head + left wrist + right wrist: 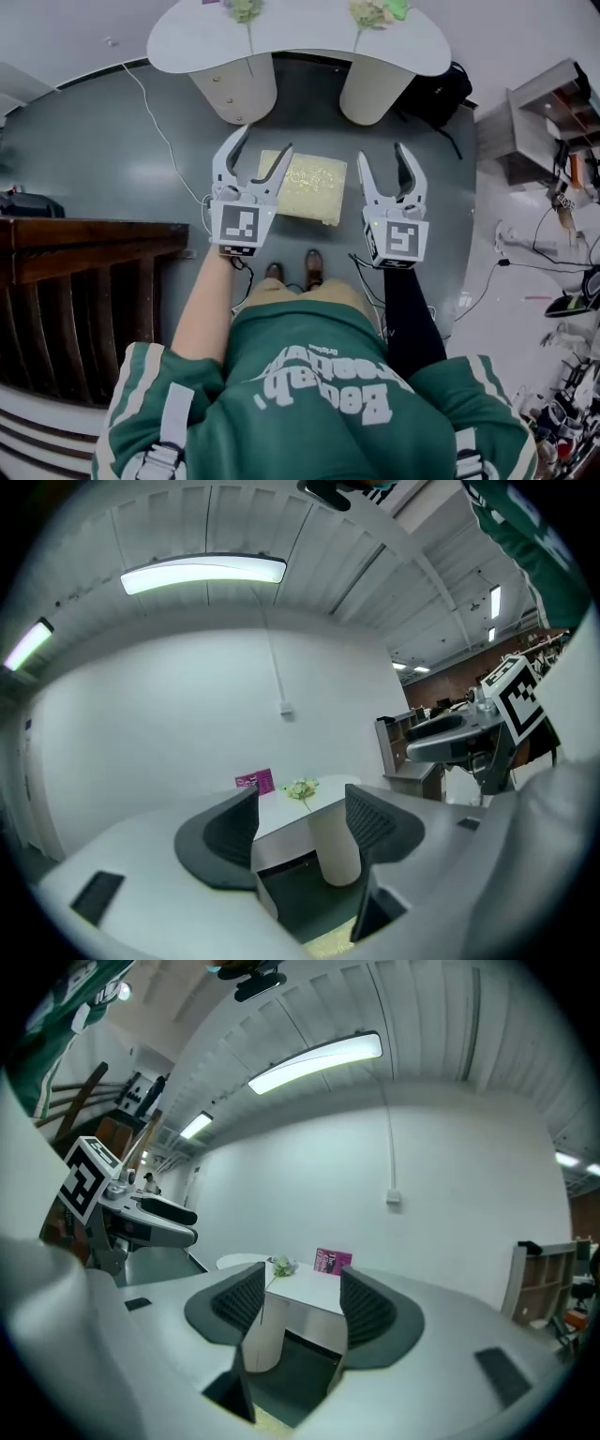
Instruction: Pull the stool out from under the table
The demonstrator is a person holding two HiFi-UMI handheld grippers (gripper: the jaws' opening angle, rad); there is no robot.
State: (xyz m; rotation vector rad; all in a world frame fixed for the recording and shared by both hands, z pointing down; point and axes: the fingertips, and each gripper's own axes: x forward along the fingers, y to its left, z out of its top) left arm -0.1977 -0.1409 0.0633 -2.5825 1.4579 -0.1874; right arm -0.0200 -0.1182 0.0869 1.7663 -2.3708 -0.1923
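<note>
The stool (305, 186), with a square pale-yellow cushion, stands on the grey floor just in front of the white table (300, 42) and its two round legs. My left gripper (262, 150) hangs open over the stool's left edge. My right gripper (382, 157) hangs open just right of the stool. Neither touches it. In the left gripper view the open gripper (300, 822) frames the table (281, 813), with a sliver of the cushion (328, 944) at the bottom. The right gripper view shows the open gripper (298, 1307) facing the table (305, 1290).
A dark wooden bench (84, 272) runs along the left. A black bag (441, 94) lies by the table's right leg. A shelf unit (544, 122) and cables (525, 262) crowd the right side. Flowers (375, 11) and a pink card (331, 1261) sit on the table.
</note>
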